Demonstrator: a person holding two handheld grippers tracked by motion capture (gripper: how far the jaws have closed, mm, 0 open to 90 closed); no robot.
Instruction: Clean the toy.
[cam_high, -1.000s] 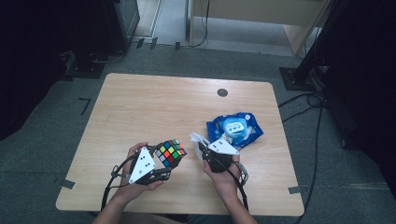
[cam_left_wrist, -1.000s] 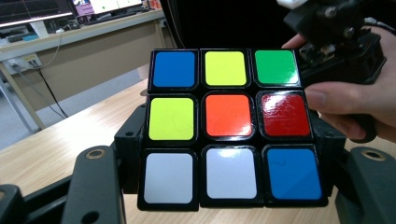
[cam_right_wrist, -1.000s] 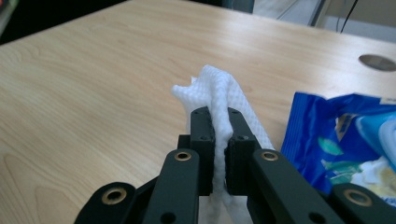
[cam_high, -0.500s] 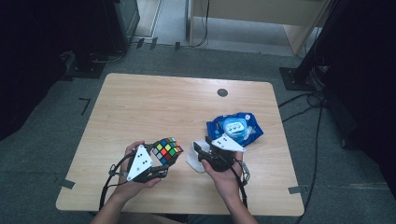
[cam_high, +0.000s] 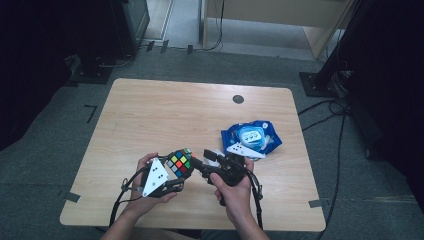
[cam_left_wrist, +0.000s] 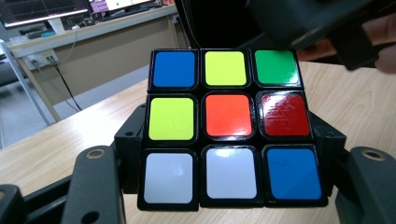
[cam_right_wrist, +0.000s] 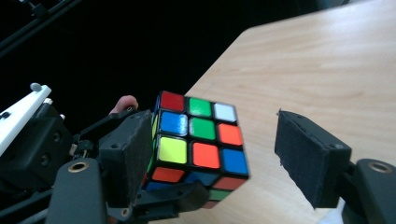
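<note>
One cube, one blue packet, two grippers.

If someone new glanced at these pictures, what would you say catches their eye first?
Most likely the bright puzzle cube, held up over the near edge of the table in the left gripper. Next, the right gripper beside it, its fingers spread open on either side of the cube. Then the blue packet lying toward the table's right side.
</note>
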